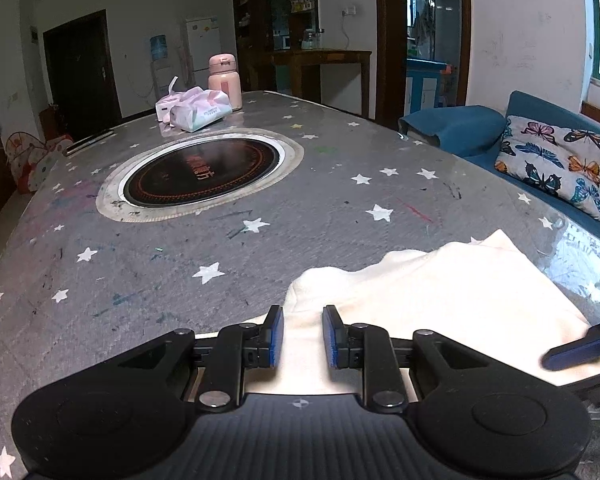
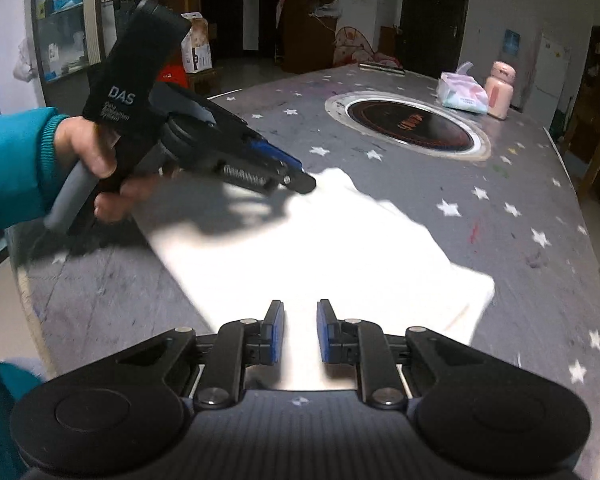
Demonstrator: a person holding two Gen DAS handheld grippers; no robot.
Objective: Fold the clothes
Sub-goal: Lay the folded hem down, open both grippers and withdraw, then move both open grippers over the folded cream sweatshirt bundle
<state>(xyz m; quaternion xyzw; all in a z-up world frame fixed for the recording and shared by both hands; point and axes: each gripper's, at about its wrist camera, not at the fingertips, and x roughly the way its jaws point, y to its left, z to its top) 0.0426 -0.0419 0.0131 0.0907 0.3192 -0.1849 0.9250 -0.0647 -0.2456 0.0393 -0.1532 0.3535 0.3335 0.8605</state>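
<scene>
Both grippers, left gripper (image 1: 302, 336) and right gripper (image 2: 300, 332), hover part-open (nothing gripped) over white garment (image 2: 320, 248) on star-print table (image 1: 140, 264).

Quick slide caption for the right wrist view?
Open right gripper over white garment on star-patterned table; left gripper reaches its far edge.

Grey table (image 1: 148, 280) cover with white stars and stray pen marks. Cream-white garment (image 1: 440, 300). Black claws with blue pads (image 1: 276, 334). Black induction hob (image 1: 202, 172), orange ring print. Pink bottle (image 1: 225, 82). Blue sofa (image 1: 540, 116), butterfly-print cushion (image 1: 552, 160). Teal sleeve (image 2: 16, 168).
</scene>
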